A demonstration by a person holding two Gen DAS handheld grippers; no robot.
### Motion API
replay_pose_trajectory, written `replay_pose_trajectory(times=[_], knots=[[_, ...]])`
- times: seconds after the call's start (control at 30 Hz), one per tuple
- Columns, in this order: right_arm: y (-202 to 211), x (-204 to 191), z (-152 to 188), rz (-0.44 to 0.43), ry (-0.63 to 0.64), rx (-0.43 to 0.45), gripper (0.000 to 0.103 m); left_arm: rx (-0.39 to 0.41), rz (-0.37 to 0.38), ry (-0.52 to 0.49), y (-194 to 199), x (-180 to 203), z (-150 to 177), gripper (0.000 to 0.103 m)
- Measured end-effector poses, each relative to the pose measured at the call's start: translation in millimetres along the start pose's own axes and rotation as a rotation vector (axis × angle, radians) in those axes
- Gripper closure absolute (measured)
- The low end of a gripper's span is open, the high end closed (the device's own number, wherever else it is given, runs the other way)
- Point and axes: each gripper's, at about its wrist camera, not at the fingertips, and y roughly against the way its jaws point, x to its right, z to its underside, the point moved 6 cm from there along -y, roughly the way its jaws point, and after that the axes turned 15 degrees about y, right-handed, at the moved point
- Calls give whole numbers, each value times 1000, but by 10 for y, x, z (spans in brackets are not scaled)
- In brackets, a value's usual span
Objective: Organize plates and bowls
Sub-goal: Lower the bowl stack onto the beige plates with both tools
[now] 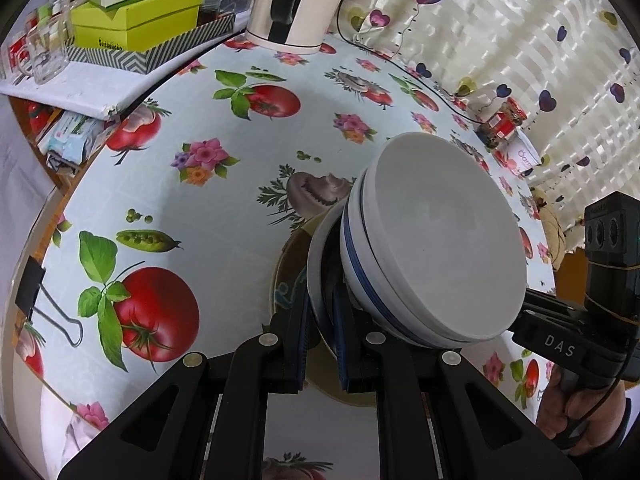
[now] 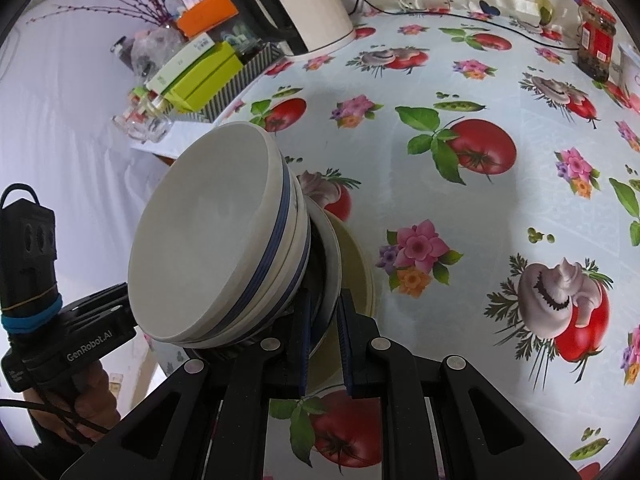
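Observation:
A stack of dishes is held between both grippers above the table: white bowls with blue stripes (image 1: 432,248) nested on top, a white plate (image 1: 316,276) under them, and a cream plate (image 1: 286,276) at the bottom. My left gripper (image 1: 322,340) is shut on the rim of the plates. My right gripper (image 2: 325,344) is shut on the opposite rim of the plates (image 2: 334,264), with the bowls (image 2: 212,240) to its left. Each gripper shows in the other's view, at the edge.
The table has a tomato-and-flower oilcloth (image 1: 224,184). A white kettle (image 1: 298,0) stands at the back, green boxes in a striped tray (image 1: 136,28) at back left, a jar (image 2: 596,48) and curtain (image 1: 520,32) at back right. A binder clip (image 1: 44,300) grips the table edge.

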Motion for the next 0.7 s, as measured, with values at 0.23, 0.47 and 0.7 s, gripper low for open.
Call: replay_pose_trajectory(times=[0.23,0.47,0.7], knots=[[-22,-1,-36,5,12,-7,90,-3,5,2,-15,-9,-5,91],[-20,16,-16,-3,3,-9,87,9,23,8,-1,-8,-5,91],[30,36,52,26,11,-10,74,28,24,9,51,-48,23,84]])
